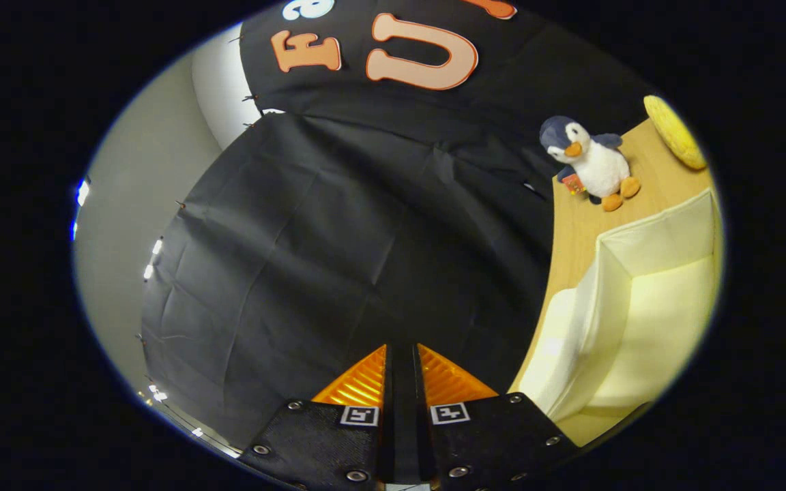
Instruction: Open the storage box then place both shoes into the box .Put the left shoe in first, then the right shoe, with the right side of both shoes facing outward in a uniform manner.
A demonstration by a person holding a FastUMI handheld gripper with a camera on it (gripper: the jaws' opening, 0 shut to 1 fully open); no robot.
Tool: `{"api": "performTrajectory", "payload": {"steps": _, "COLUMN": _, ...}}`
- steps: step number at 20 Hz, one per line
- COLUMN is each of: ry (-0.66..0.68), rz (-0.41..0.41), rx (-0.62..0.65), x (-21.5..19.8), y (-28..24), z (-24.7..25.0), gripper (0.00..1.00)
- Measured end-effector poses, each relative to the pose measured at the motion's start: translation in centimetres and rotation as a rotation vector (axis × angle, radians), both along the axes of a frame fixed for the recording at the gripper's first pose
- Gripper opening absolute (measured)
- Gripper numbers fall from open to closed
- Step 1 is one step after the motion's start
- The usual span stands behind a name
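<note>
Gripper (402, 351): tilted, aimed at the black cloth wall (338, 239); nothing w/in reach ahead of it.
Fingers (364, 378): drawn close, narrow dark slit btwn them, nothing pinched, tips in mid-air.
Storage box (638, 320): pale cream, off to one side of the fingers, on the wooden desk (574, 225); lid open, inside shows as a bare cream hollow. Near end hangs close to the desk edge by the cloth.
Box vs fingers: apart, not touching; box lies beside and beyond the tips.
Penguin (587, 162): plush toy, grey head, white belly, orange beak & feet, sitting on the desk past the box's far end, near the wall.
Yellow thing (673, 133): rounded, textured, at the far desk corner beyond the penguin; can't tell what it is.
Room wall (140, 191): plain grey-white, beside the cloth.
</note>
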State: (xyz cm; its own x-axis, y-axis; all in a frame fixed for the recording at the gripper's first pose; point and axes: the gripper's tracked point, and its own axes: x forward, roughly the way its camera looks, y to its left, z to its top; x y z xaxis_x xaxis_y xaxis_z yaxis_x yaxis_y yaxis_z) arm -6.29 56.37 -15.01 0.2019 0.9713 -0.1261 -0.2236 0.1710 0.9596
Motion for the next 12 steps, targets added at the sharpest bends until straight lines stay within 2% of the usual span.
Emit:
{"api": "performTrajectory", "payload": {"steps": 3, "ry": -0.059, "rz": -0.060, "rx": -0.082, "x": 1.4, "y": -4.8, "z": -1.4, "gripper": 0.32}}
{"api": "performTrajectory", "payload": {"steps": 6, "ry": -0.151, "rz": -0.132, "rx": -0.213, "x": 2.9, "y": -10.4, "z": -3.7, "gripper": 0.46}}
{"api": "performTrajectory", "payload": {"steps": 7, "ry": -0.184, "rz": -0.147, "rx": -0.267, "x": 3.2, "y": -12.3, "z": -4.7, "gripper": 0.57}}
{"api": "performTrajectory", "payload": {"steps": 12, "ry": -0.302, "rz": -0.198, "rx": -0.518, "x": 3.9, "y": -21.1, "z": -9.0, "gripper": 0.79}}
